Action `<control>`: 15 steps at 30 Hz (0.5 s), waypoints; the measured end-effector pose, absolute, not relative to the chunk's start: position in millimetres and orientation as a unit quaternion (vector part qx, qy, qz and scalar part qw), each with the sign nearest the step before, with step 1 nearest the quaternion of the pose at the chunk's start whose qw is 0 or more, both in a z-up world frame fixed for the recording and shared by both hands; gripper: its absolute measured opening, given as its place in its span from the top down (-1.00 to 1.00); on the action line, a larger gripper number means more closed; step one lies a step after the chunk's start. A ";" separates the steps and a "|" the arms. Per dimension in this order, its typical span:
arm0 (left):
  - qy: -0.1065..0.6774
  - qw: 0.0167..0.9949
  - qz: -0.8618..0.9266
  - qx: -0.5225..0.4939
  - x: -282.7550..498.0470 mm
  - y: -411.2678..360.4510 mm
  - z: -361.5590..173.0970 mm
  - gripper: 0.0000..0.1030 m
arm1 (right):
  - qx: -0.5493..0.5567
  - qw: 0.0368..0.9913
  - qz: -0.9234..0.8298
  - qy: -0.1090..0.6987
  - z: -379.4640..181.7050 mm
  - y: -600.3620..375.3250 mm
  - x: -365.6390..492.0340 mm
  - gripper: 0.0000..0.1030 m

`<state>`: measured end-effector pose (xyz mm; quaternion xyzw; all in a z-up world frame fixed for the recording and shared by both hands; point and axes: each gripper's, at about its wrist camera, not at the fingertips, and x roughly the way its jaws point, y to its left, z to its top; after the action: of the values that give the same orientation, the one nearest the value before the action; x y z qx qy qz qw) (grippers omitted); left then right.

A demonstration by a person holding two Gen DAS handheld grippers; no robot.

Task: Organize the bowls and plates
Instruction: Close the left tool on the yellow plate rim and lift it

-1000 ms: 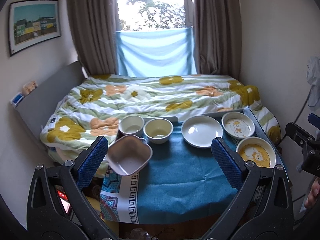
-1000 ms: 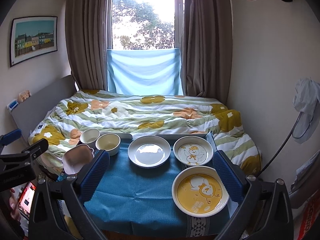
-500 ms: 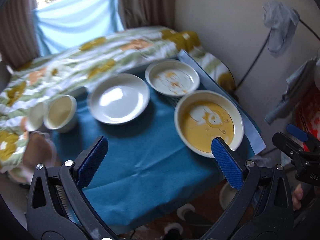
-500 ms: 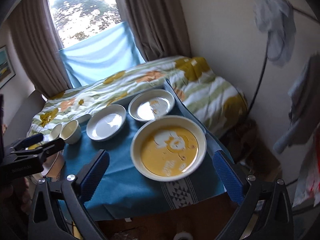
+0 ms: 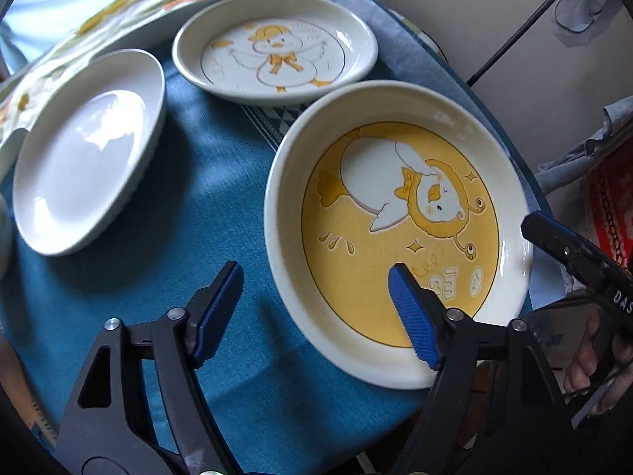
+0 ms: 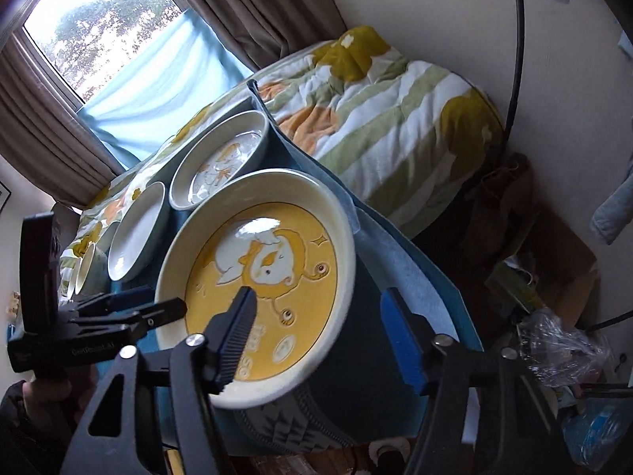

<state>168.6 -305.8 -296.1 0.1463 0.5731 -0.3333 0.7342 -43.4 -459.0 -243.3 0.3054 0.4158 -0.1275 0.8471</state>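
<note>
Both tools are closing in on the yellow duck plate at the near right corner of the desk. I am bringing the left tool over the plate's near rim: its jaws have just been closing, one pad hanging inside the plate and the other outside over the blue cloth, not yet pressing. I am bringing the right tool over the opposite side, its jaws also just closing, one pad above the yellow centre, the other outside the rim, not yet pinching.

To do this step well, I judge that each tool should seat its pads squarely across the rim before tightening, since the glazed wall is likely slippery, and both should lift together.

Around it, the white duck plate is sitting just behind, and the plain white plate to its left; both are near enough to be knocked. The quilted bed is bordering the desk.
</note>
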 end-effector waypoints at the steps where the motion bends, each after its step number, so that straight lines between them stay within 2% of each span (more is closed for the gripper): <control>1: 0.578 0.731 -0.333 0.146 169.0 -308.7 -300.1 -0.28 | 0.309 0.846 -0.121 0.417 -246.0 -462.4 -42.0 0.06; 3: 0.585 0.726 -0.330 0.148 169.8 -313.3 -307.1 -0.13 | 0.313 0.845 -0.109 0.419 -250.5 -466.8 -39.3 0.33; 7: 0.582 0.729 -0.326 0.154 169.8 -321.5 -313.2 0.10 | 0.317 0.845 -0.092 0.421 -256.3 -473.2 -32.0 0.51; 9: 0.587 0.725 -0.333 0.138 170.3 -316.1 -311.0 0.38 | 0.317 0.842 -0.092 0.426 -259.5 -473.7 -25.8 0.61; 12: 0.591 0.726 -0.328 0.125 175.5 -313.9 -313.2 0.50 | 0.318 0.840 -0.092 0.430 -263.8 -477.4 -22.6 0.73; 15: 0.590 0.728 -0.327 0.119 178.2 -312.0 -316.2 0.54 | 0.312 0.841 -0.090 0.434 -265.9 -479.3 -19.5 0.78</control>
<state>178.2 -312.0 -316.2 0.1191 0.5903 -0.3275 0.7281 -19.5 -479.3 -265.9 0.3117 0.4335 -0.0903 0.8407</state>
